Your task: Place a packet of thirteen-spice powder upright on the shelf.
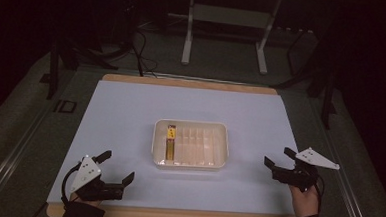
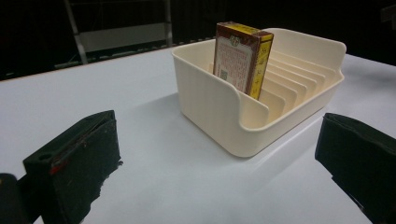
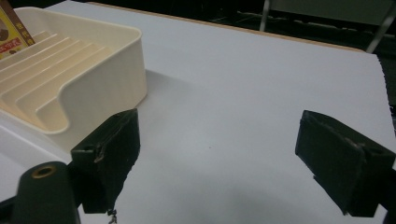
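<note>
A wide white tabletop with a pale wooden edge [image 1: 131, 110] takes up the middle of the high view, with dark floor and a white metal stand at the top of the frame. At the centre of that view sits a cream plastic rack tray with ribbed dividers [image 1: 213, 162]; in the left gripper view it stands in the upper middle [image 2: 210, 102], and in the right gripper view at the upper left [image 3: 112, 70]. The left gripper [image 1: 118, 167] lies at the lower left of the high view, its jaws spread wide with nothing between them, well apart from the tray. The right gripper [image 1: 277, 157] lies at the lower right, held by a hand [image 1: 306, 202], its jaws likewise parted and empty. A small red and yellow printed box [image 1: 170, 140] stands upright in the tray's leftmost slot; the left gripper view shows it at the top centre [image 2: 240, 56].
</note>
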`<state>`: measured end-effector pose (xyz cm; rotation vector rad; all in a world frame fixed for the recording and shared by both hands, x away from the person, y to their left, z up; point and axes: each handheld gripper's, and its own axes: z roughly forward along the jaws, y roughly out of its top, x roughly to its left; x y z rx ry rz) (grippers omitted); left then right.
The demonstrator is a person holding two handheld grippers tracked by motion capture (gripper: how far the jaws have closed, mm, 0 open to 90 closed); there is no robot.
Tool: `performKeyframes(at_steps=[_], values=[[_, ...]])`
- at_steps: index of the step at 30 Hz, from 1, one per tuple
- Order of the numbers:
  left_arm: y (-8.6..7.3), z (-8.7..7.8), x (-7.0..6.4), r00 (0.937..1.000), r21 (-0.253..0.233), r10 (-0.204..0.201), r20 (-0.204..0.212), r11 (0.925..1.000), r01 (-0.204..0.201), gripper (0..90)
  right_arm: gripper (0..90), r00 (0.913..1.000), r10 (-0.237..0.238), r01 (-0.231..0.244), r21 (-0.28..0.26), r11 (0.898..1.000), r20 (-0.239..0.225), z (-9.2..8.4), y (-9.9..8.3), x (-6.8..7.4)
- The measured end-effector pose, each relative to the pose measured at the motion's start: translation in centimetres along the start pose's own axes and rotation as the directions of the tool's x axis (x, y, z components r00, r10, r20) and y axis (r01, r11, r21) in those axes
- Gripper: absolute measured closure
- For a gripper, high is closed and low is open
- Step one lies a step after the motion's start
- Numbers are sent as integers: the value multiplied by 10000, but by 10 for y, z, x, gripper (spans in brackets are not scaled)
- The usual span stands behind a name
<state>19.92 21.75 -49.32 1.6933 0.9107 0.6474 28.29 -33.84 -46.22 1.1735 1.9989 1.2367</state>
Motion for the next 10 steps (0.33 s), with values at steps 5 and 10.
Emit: performKeyframes(at_steps=[5,10], values=[[0,0,0,10000,-5,-22,2,10000,22,1,140,9995,-268,268,-45,9996,-150,2,1,4],[0,0,0,10000,20,18,24,10000,-18,1,140,9993,-314,314,9,9995,-196,3,1,5]])
